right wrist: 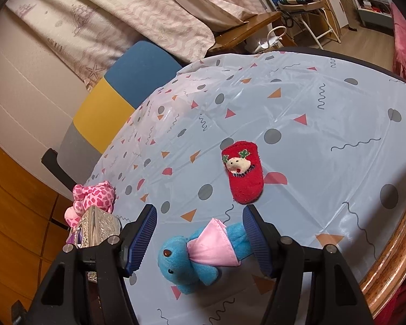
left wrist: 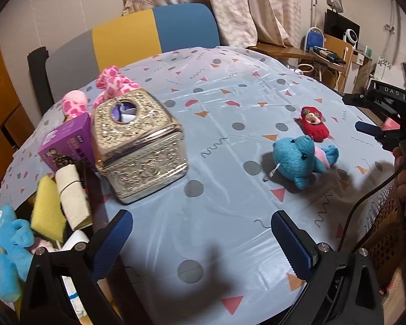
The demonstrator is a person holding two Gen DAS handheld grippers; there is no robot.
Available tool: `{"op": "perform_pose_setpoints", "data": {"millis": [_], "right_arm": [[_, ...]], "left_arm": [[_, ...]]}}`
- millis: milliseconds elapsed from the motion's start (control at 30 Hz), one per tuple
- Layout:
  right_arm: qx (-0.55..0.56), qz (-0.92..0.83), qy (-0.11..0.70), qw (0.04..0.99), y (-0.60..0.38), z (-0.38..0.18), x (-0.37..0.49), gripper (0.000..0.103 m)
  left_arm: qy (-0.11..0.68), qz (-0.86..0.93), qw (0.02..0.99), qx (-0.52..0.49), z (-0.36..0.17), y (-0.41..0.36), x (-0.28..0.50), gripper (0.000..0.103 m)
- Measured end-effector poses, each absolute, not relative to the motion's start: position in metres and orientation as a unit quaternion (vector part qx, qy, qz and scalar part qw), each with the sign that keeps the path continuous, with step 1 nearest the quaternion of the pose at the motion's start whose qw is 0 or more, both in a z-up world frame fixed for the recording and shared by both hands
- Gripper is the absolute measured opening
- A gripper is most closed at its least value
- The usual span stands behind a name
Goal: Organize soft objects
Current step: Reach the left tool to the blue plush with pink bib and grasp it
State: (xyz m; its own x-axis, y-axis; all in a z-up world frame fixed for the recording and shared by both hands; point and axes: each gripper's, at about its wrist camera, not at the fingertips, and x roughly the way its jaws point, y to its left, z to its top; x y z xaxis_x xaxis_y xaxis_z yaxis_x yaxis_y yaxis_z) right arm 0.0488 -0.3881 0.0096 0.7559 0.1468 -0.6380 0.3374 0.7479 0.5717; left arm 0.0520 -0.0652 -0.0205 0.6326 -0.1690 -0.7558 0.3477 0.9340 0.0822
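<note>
Pale blue and scattered with grey dots, triangles and squiggles, the tablecloth (left wrist: pixel 230 86) covers the round table we work on; behind it we see a chair (left wrist: pixel 154 35) in grey, yellow and blue, and patterned curtains.

From the left wrist view we see our left gripper (left wrist: pixel 200 241) with its blue fingers spread wide over bare cloth, holding nothing. Only this view shows the clutter at the table's left edge: a silver embossed box (left wrist: pixel 140 146) with a round hole in its lid, a purple carton (left wrist: pixel 65 143) touching its side, a yellow sponge (left wrist: pixel 47 211), a cream sponge (left wrist: pixel 73 197) and a blue plush (left wrist: pixel 9 246) lying low at the edge. A pink spotted plush (left wrist: pixel 111 84) sits behind the box.

The blue bear in a pink dress (left wrist: pixel 301 159) lies on the cloth to the right, with the red reindeer sock (left wrist: pixel 314 124) just beyond it; the two are near but apart.

The right wrist view gives us what the left cannot: our right gripper (right wrist: pixel 200 238) hangs with its fingers apart on either side of the bear (right wrist: pixel 195 257). We cannot tell whether the right finger touches the bear's legs. The sock (right wrist: pixel 243 170) lies just ahead of the fingertips.
</note>
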Motion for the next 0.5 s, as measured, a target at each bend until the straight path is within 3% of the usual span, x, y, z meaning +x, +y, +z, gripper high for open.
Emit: {"op": "perform_pose_setpoints", "data": {"millis": [500], "right_arm": [[0.363,-0.044,0.338,0.867,-0.391,0.009,0.048,0.067]], "left_arm": [[0.435,-0.211,0.872,0.08,-0.044,-0.106,0.082,0.103]]}}
